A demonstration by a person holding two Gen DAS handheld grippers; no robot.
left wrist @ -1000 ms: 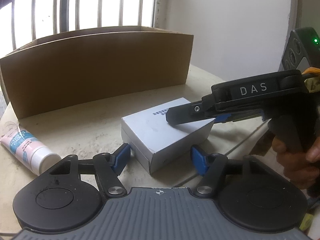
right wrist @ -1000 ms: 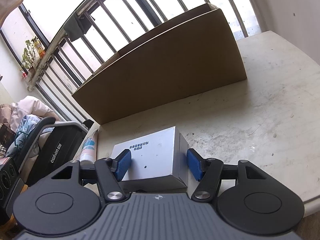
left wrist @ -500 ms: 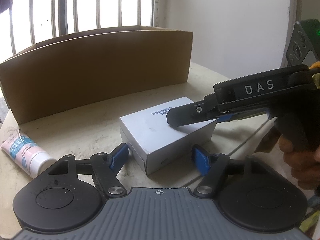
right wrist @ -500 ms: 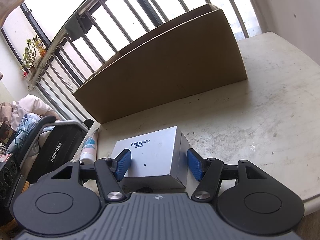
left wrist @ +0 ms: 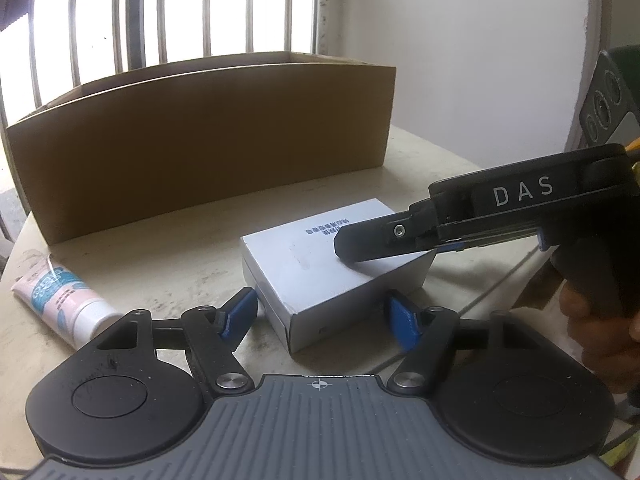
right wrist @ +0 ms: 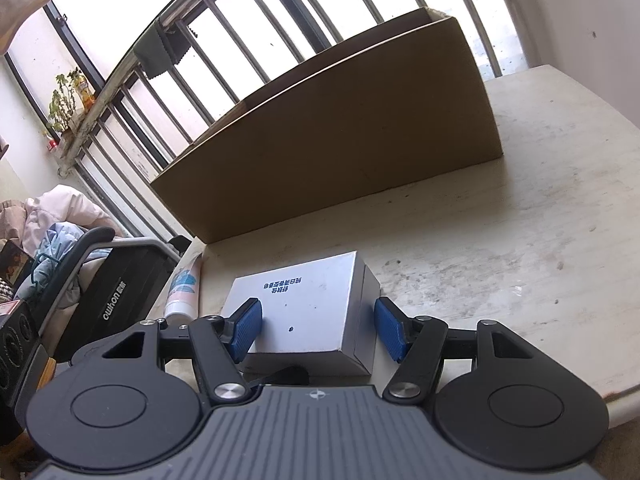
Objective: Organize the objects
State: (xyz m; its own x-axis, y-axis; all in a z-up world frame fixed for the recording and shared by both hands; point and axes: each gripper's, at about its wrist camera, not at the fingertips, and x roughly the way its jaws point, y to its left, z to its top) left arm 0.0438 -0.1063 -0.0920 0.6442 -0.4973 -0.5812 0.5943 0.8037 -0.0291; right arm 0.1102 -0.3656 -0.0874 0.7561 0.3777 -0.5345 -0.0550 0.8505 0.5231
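white box: small white carton (left wrist: 320, 264) with printed text on top, flat on the table (left wrist: 168, 248), in front of the cardboard box (left wrist: 200, 136), not yet inside it.
right gripper: the right gripper (right wrist: 318, 330) straddles the carton, jaws spread; left pad looks touching or just beside its side, right pad apart from it. not clamped.
left gripper: the left gripper (left wrist: 320, 316) is released, jaws wide, just short of the carton's near corner, holding nothing.
handling: likely light, thin card; stiff on edges, walls may dent under a hard squeeze. smooth faces, could slip.
where to hold: across the two opposite side walls, mid-height, pads flat, gentle close.
tube: pink-and-blue tube (left wrist: 60, 304) lies on the table, well left of the carton; soft, round, may roll.
risk: an off-centre grip may let the carton twist.
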